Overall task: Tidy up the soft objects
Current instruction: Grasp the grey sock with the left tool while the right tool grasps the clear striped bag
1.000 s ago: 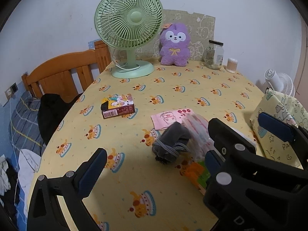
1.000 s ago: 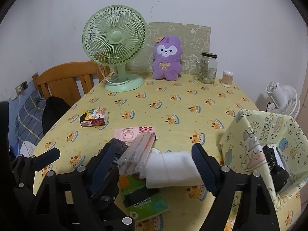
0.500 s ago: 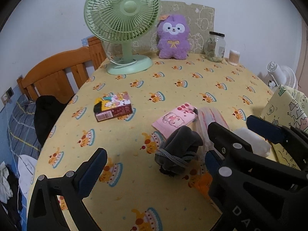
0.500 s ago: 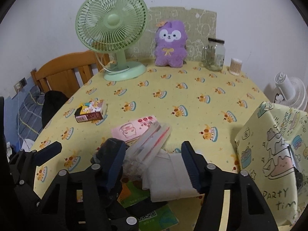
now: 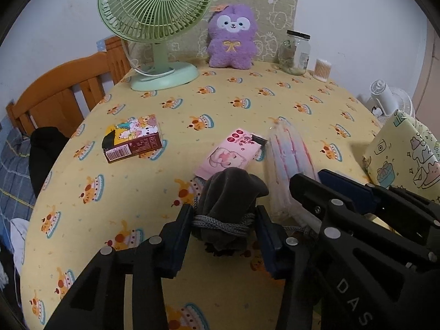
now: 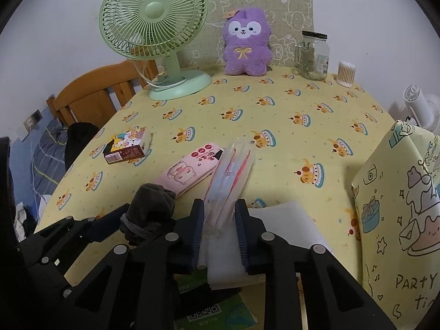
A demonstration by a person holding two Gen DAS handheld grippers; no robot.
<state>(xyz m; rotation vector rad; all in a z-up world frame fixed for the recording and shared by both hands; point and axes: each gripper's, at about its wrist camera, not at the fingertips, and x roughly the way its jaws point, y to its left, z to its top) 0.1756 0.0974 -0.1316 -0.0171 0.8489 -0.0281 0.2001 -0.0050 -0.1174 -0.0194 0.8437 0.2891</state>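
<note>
A dark grey cloth bundle (image 5: 229,192) tied with a grey cord lies on the yellow tablecloth. My left gripper (image 5: 224,229) has a pad pressed on each side of it at the cord, jaws still closing. The bundle (image 6: 154,203) also shows at the left of the right wrist view. My right gripper (image 6: 220,228) is closing on the near end of a clear plastic packet (image 6: 233,167) of pink and blue items, pads touching both sides. A folded white cloth (image 6: 286,228) lies under and beside that packet. A purple plush (image 6: 246,46) sits at the far edge.
A green fan (image 5: 156,13), a glass jar (image 5: 294,52) and a cotton-swab tub (image 5: 322,68) stand at the back. A printed box (image 5: 132,139) and pink packet (image 5: 231,152) lie mid-table. A yellow gift bag (image 6: 398,211) stands at the right; a green packet (image 6: 217,310) lies under the grippers.
Both grippers came down and forward over the pile. The left jaws went from wide apart to clamping the grey bundle. The right jaws narrowed onto the clear packet.
</note>
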